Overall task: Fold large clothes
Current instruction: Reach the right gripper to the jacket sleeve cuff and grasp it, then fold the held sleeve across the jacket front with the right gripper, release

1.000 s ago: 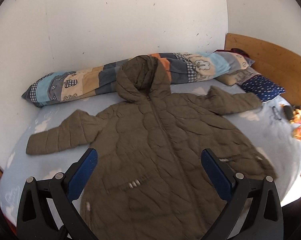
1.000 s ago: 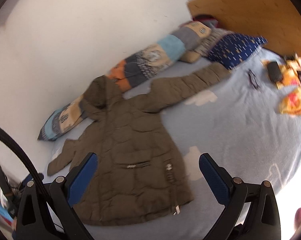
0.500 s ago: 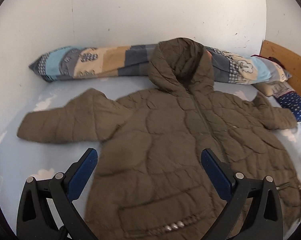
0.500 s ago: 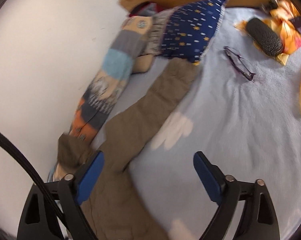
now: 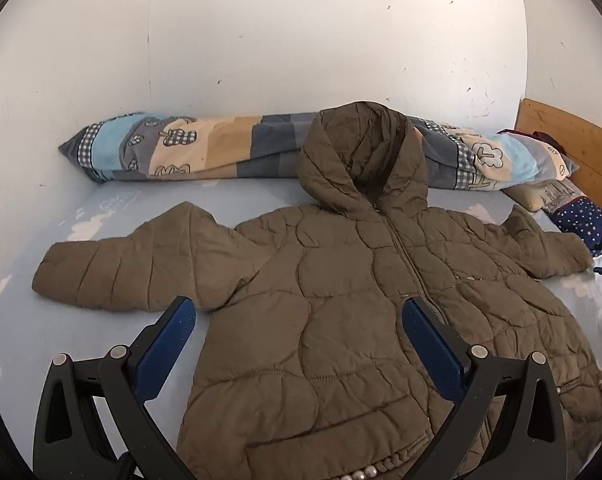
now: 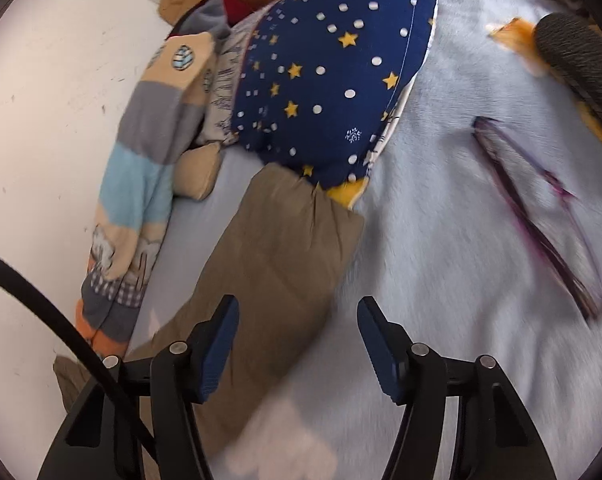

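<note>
Hovering wide open over the coat, the left gripper (image 5: 299, 322) has its blue pads spread w/ nothing pinched between them, the quilted olive jacket (image 5: 341, 300) lying just beyond the tips. Left pad sits over bare sheet near the armpit, right pad over the chest beside the zip. Jacket is spread flat, front up, zipped, on the pale blue bedsheet (image 5: 113, 216), hood (image 5: 365, 160) propped up against the long patchwork bolster (image 5: 189, 152) along the white wall (image 5: 301, 32). Left sleeve (image 5: 117, 268) stretches out toward the frame's left, cuff resting on the sheet; the other sleeve reaches toward the frame's right, near the navy star pillow (image 5: 585, 220) & wooden headboard (image 5: 573, 148).

Over to the right gripper (image 6: 297, 344): jaws closing, still apart, pointing down at the far sleeve's end (image 6: 285, 240). Left pad is over the olive fabric, right pad over bare sheet, so the sleeve's edge runs between them; pads not pressing on it as far as the blurry view shows. Cuff end is tucked just under the corner of the navy star pillow (image 6: 329, 72), touching it. Bolster's striped end (image 6: 149, 152) runs along the wall to the left, a small beige cushion (image 6: 199, 172) wedged betw. bolster & pillow. On the sheet to the right, well apart from the sleeve, lie purple-framed glasses (image 6: 541, 216), motion-smeared, w/ a dark grey case-like object (image 6: 577, 52) & something orange (image 6: 517, 40) near the frame's top right. A black cable (image 6: 41, 308) crosses the lower left.
</note>
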A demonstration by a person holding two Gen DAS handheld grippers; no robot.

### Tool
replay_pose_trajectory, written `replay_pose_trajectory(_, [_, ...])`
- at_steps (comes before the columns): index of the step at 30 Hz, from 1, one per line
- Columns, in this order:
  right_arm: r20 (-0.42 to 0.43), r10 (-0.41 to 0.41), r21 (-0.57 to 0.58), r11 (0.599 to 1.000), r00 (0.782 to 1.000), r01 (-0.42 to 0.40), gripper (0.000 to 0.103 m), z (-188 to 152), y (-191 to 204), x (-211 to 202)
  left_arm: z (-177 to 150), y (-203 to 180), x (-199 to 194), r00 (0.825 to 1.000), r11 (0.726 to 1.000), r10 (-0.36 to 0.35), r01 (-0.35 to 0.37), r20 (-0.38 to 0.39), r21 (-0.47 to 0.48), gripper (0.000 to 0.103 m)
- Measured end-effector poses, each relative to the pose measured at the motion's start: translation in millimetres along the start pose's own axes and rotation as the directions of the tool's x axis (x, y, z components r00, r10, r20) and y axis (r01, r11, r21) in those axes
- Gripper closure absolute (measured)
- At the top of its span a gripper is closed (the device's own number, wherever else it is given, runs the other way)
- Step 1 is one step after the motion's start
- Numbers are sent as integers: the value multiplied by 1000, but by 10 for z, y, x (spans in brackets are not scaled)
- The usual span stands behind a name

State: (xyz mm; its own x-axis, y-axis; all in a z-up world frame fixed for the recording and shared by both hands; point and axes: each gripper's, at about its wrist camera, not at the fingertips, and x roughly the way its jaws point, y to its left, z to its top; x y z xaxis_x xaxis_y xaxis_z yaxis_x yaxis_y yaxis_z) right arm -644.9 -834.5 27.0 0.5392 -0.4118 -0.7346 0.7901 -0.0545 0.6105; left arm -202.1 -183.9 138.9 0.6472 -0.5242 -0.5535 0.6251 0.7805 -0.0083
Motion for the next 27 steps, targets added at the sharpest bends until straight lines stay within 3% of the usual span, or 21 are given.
replay_pose_trajectory(8, [-17, -20, -9, 1000, 1000, 20, 39, 207, -128, 450, -45, -97, 59, 1000, 1000, -14, 14, -4, 25, 0])
replay_pose_trajectory(9, [-4, -16, -18, 1000, 1000, 16, 48, 213, -124, 461, -56, -112, 66, 1000, 999, -14, 15, -9, 32, 0])
replay_pose_trajectory(10, [2, 4, -27, 1000, 1000, -4, 66, 220, -112, 472, -64, -131, 77, 1000, 999, -16, 17, -14, 38, 0])
replay_pose_trajectory(13, [16, 48, -81, 996, 999, -46, 81, 200, -29, 389, -73, -167, 69, 999, 998, -27, 28, -19, 53, 0])
replay_pose_trajectory(16, [62, 58, -139, 989, 996, -49, 83, 187, 67, 185, -69, -179, 39, 999, 998, -39, 40, -17, 52, 0])
replay_pose_trajectory(23, [165, 64, -141, 989, 984, -40, 84, 308, 223, -526, -29, -180, -61, 998, 997, -62, 63, -10, 34, 0])
replay_pose_trajectory(27, [180, 95, -202, 978, 979, -58, 84, 292, 572, -852, 12, -133, -129, 998, 998, -67, 67, 3, 10, 0])
